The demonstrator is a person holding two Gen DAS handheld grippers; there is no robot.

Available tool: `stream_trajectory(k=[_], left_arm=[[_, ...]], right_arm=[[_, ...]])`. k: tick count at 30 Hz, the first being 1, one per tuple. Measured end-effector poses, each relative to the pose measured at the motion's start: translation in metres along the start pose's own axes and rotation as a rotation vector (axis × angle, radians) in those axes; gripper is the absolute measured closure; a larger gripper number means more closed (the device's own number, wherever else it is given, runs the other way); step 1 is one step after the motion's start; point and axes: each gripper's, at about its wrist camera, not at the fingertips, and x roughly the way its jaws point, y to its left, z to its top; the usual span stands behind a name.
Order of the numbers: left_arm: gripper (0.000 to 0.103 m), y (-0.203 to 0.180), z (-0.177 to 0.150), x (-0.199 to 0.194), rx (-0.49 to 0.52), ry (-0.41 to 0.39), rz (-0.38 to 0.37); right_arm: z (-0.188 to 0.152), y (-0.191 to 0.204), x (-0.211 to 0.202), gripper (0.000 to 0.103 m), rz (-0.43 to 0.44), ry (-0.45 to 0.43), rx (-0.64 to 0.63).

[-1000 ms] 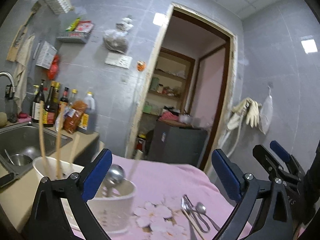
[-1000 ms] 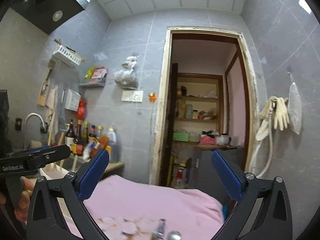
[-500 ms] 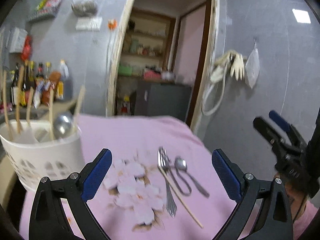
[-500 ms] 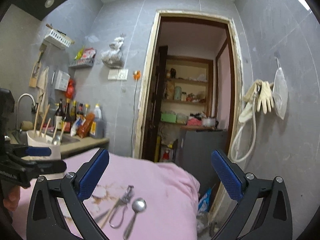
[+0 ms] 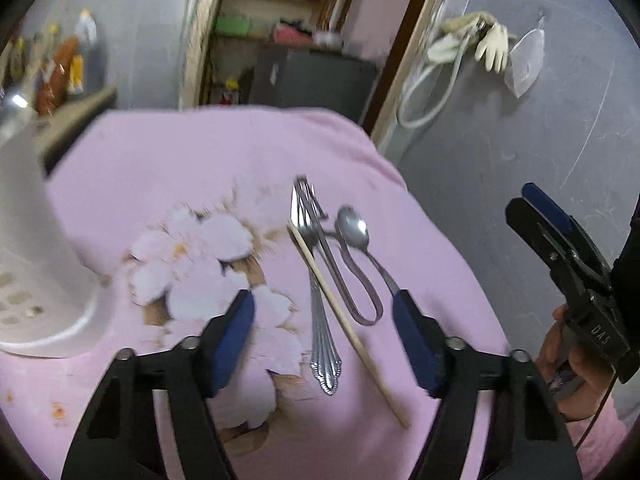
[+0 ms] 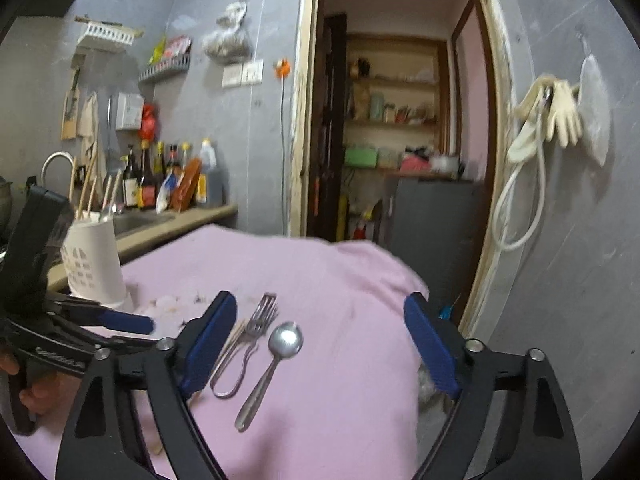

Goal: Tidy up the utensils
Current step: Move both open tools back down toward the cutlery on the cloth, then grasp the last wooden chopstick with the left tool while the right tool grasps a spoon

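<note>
Because a pink floral cloth (image 5: 208, 168) covers the whole table, the loose cutlery stands out clearly against it, which suits picking pieces one at a time. At the table's left edge stands the white perforated utensil holder (image 6: 94, 264), already bristling with chopsticks, so it is presumably where the rest belongs; in the left wrist view it is only a blurred, cut-off white mass.

Over the cloth the left gripper (image 5: 322, 340) hangs with its fingers spread wide and nothing between them, framing the handle ends of the pile, probably lined up for a pick. Beside it the right gripper (image 6: 320, 340) is likewise wide open and empty, aimed nearer the spoon.

Near the cloth's middle the utensils lie in a tight bundle, roughly parallel. A single wooden chopstick (image 5: 348, 324) runs diagonally, its lower end reaching closest to the left wrist camera. Crossing under or over it — I cannot tell which — is the ornate-handled fork (image 5: 320, 320). Next to that lies a pair of metal tongs (image 5: 352, 280) with a looped end, and a second set of tines shows at the bundle's far end, though motion blur hides what they belong to. Just beside the tongs lies the spoon (image 6: 272, 364), bowl up; its handle tip is hidden behind the left gripper's right finger.
</note>
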Motion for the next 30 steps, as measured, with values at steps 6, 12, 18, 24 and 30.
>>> stream_trajectory(k=[6, 12, 18, 24, 30], left_arm=[[0.068, 0.018, 0.014, 0.026, -0.08, 0.116, -0.048], [0.08, 0.029, 0.032, 0.038, -0.107, 0.128, -0.052], [0.092, 0.039, 0.036, 0.045, -0.143, 0.127, -0.056], [0.101, 0.046, 0.036, 0.043, -0.17, 0.131, -0.068], [0.101, 0.056, 0.032, 0.025, -0.198, 0.093, -0.056]], right_arm=[[-0.002, -0.008, 0.025, 0.042, 0.053, 0.136, 0.039], [-0.007, -0.003, 0.046, 0.051, 0.08, 0.255, 0.015], [-0.01, -0.006, 0.057, 0.051, 0.102, 0.311, 0.052], [-0.012, -0.001, 0.073, 0.051, 0.13, 0.386, 0.058], [-0.021, 0.01, 0.099, 0.057, 0.153, 0.514, 0.041]])
